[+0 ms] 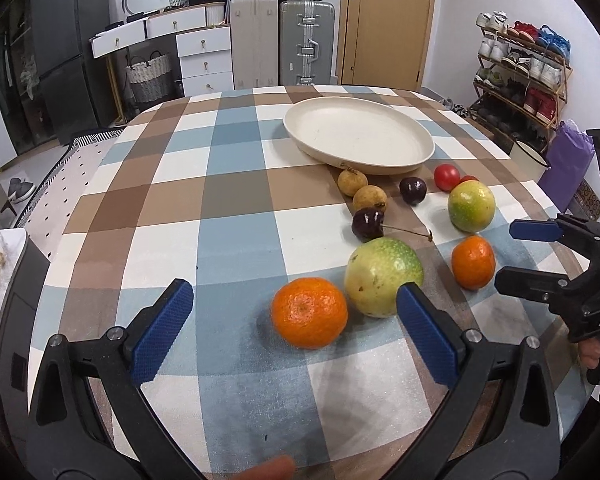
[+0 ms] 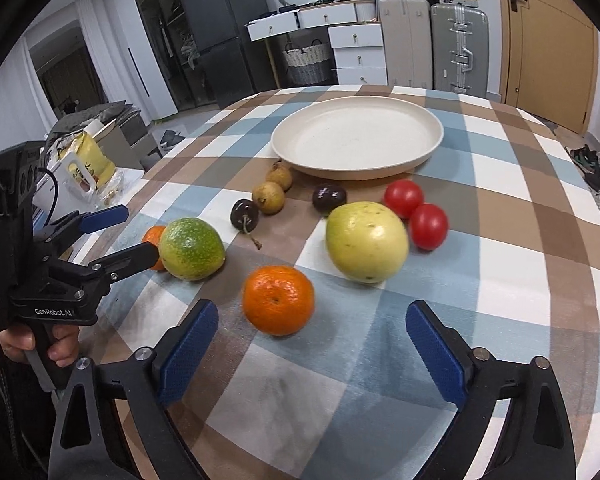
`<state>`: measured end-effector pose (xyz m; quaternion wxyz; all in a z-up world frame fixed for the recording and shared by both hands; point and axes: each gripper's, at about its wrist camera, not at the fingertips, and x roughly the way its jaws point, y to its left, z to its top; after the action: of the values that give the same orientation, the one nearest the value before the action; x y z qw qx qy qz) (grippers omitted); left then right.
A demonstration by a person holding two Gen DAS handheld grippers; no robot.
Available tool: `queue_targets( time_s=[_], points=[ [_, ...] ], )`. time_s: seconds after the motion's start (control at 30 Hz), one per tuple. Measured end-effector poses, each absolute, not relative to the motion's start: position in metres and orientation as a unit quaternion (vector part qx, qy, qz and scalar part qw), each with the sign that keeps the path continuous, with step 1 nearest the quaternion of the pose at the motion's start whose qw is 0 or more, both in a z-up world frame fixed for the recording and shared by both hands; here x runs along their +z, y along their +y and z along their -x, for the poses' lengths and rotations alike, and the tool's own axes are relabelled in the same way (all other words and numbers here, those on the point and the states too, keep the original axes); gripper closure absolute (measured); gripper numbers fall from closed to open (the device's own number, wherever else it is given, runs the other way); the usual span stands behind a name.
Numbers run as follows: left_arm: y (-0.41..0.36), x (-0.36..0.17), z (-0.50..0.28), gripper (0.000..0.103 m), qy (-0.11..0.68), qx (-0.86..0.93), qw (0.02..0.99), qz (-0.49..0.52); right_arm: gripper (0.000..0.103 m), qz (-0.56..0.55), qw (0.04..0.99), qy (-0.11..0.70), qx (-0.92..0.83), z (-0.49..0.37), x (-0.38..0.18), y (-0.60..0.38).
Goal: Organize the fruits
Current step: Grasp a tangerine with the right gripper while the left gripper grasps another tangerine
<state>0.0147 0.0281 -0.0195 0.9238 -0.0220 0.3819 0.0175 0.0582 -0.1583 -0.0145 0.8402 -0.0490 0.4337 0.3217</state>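
Note:
Fruits lie on the checked tablecloth in front of a bare cream plate (image 1: 356,132) (image 2: 356,136). My left gripper (image 1: 294,290) (image 2: 140,233) is open, and an orange (image 1: 309,312) (image 2: 153,240) sits just ahead, between its fingertips, untouched. A yellow-green fruit (image 1: 384,276) (image 2: 191,249) lies by the right pad. My right gripper (image 2: 312,310) (image 1: 508,254) is also open, with a second orange (image 2: 278,300) (image 1: 473,262) just beyond its tips, left of centre. Further off lie another yellow-green fruit (image 2: 366,242), two cherries (image 2: 245,214), two longans (image 2: 269,197) and two tomatoes (image 2: 403,198).
The table's rounded edge (image 1: 100,168) curves away on the left. Off it stand a low side surface with packets (image 2: 88,164), drawers (image 1: 204,60), suitcases (image 1: 306,40), a door (image 1: 386,20) and a shoe rack (image 1: 520,68). A hand (image 2: 60,344) holds the left gripper's handle.

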Motion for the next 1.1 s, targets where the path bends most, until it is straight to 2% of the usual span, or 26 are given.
queue_targets(
  time_s=[0.17,0.33,0.67,0.77,0.9,0.97,1.03,1.1],
  points=[
    [0.029,-0.022,-0.016,0.007,0.388,0.006,0.922,0.023,0.015,0.052,0.83,0.444,0.334,-0.06,-0.019,-0.149],
    [0.032,-0.023,-0.017,0.009,0.394,-0.002,0.919,0.026,0.015,0.057,0.825,0.449,0.338,-0.06,-0.021,-0.142],
    [0.051,-0.026,-0.014,0.01,0.404,0.001,0.914,0.047,0.035,0.071,0.822,0.453,0.338,-0.063,-0.025,-0.128],
    [0.05,-0.031,-0.015,0.016,0.412,-0.015,0.909,0.053,0.04,0.072,0.821,0.454,0.337,-0.063,-0.024,-0.127],
    [0.045,-0.035,-0.018,0.032,0.419,-0.03,0.905,0.065,0.047,0.074,0.818,0.459,0.338,-0.065,-0.026,-0.125],
    [0.044,-0.038,-0.02,0.042,0.422,-0.037,0.903,0.074,0.049,0.075,0.817,0.459,0.34,-0.065,-0.027,-0.124],
    [0.043,-0.041,-0.022,0.062,0.426,-0.048,0.9,0.08,0.05,0.074,0.818,0.458,0.341,-0.063,-0.027,-0.124],
    [0.04,-0.042,-0.021,0.064,0.424,-0.056,0.9,0.085,0.052,0.074,0.818,0.456,0.343,-0.063,-0.026,-0.125]
  ],
)
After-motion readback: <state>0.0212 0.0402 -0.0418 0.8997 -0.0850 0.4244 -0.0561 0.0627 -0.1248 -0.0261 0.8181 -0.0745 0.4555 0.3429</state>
